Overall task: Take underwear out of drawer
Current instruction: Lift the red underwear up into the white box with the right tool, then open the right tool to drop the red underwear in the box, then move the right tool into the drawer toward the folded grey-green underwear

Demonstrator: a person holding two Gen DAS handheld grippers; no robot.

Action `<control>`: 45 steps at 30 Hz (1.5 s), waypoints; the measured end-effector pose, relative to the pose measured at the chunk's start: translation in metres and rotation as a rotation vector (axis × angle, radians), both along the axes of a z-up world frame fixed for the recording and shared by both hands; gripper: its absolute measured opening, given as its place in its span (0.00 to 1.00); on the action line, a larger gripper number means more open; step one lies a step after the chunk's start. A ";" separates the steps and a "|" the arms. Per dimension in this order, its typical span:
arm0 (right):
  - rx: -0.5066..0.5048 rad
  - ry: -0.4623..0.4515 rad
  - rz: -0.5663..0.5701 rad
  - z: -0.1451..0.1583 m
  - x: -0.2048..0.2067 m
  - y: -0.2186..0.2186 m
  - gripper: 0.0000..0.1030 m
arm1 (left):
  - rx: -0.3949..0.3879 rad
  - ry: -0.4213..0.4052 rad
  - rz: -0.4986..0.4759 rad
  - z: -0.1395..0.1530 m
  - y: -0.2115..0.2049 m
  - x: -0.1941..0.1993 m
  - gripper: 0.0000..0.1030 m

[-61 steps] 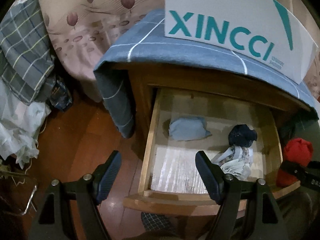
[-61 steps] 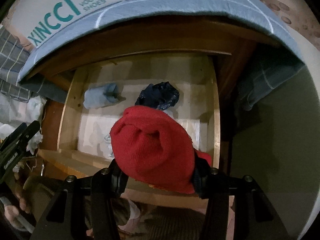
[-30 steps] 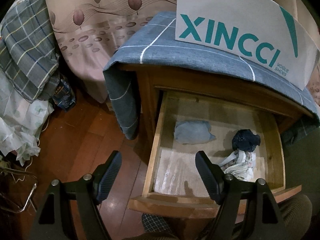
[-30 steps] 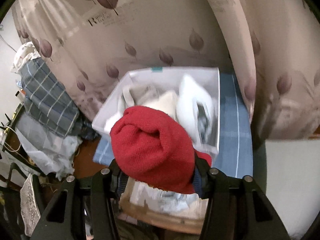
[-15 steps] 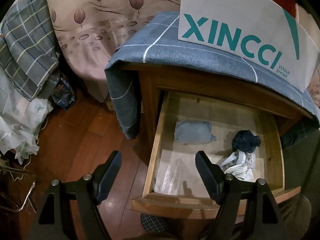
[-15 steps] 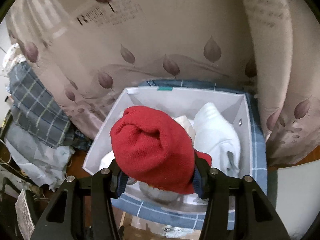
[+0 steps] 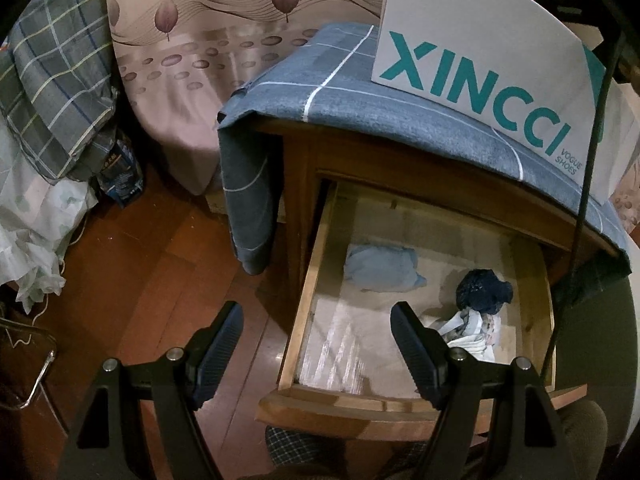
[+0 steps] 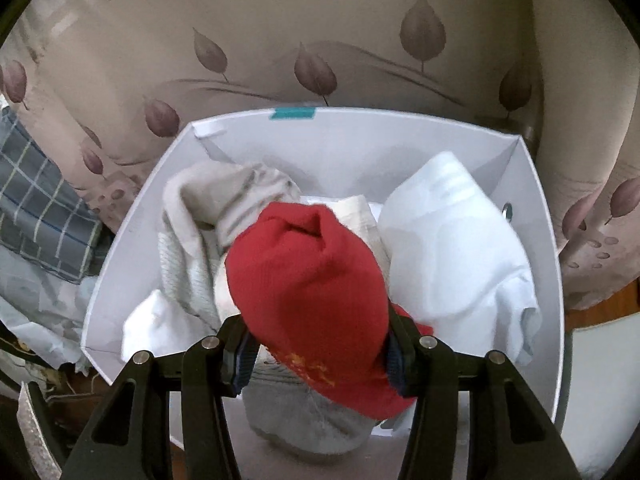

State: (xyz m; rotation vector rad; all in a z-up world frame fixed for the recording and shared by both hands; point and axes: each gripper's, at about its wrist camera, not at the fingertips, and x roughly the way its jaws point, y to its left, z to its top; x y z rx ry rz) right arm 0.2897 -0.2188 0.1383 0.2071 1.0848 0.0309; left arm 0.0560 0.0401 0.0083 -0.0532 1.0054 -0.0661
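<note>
My right gripper (image 8: pixel 316 352) is shut on a red knitted bundle of underwear (image 8: pixel 312 292) and holds it over an open white shoe box (image 8: pixel 536 208) that has white and grey clothes (image 8: pixel 448 248) in it. In the left wrist view the wooden drawer (image 7: pixel 308 292) stands pulled open. A light blue bundle (image 7: pixel 380 268), a dark navy bundle (image 7: pixel 482 290) and a white patterned piece (image 7: pixel 474 334) lie in it. My left gripper (image 7: pixel 316 340) is open and empty, above the drawer's front left corner.
The white XINCCI box (image 7: pixel 472 56) stands on the blue checked cloth (image 7: pixel 344 92) over the nightstand. A leaf-patterned curtain (image 8: pixel 320 40) hangs behind. Plaid fabric (image 7: pixel 52 72) and white bags (image 7: pixel 36 216) lie at the left on the wooden floor (image 7: pixel 140 280). A black cable (image 7: pixel 588 160) crosses at the right.
My right gripper carried the red bundle up out of the drawer and over the white box, then closer to it. My left gripper backed away slightly and stayed open.
</note>
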 end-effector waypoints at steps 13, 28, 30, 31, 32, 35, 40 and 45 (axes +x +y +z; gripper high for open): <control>-0.052 -0.049 0.014 0.017 -0.015 0.005 0.71 | -0.014 0.010 -0.002 -0.002 0.001 0.002 0.76; 0.003 -0.045 0.083 0.057 -0.097 -0.012 0.76 | -0.008 0.013 0.003 -0.003 0.000 0.000 0.76; 0.013 -0.008 0.097 0.051 -0.114 -0.015 0.76 | -0.005 0.014 0.007 -0.003 0.000 0.000 0.76; 0.017 0.009 0.101 0.047 -0.121 -0.016 0.77 | -0.006 0.015 0.006 -0.003 0.001 0.000 0.76; 0.019 0.027 0.109 0.043 -0.128 -0.017 0.78 | -0.008 0.016 0.007 -0.003 0.002 0.000 0.76; 0.029 0.086 0.125 0.023 -0.151 -0.020 0.79 | -0.018 0.022 0.012 -0.004 0.004 0.000 0.76; 0.073 0.210 0.124 -0.023 -0.176 -0.020 0.79 | -0.018 0.023 0.017 -0.003 0.005 0.001 0.76; 0.074 0.330 0.130 -0.077 -0.185 -0.007 0.79 | -0.020 0.024 0.017 -0.003 0.005 0.000 0.76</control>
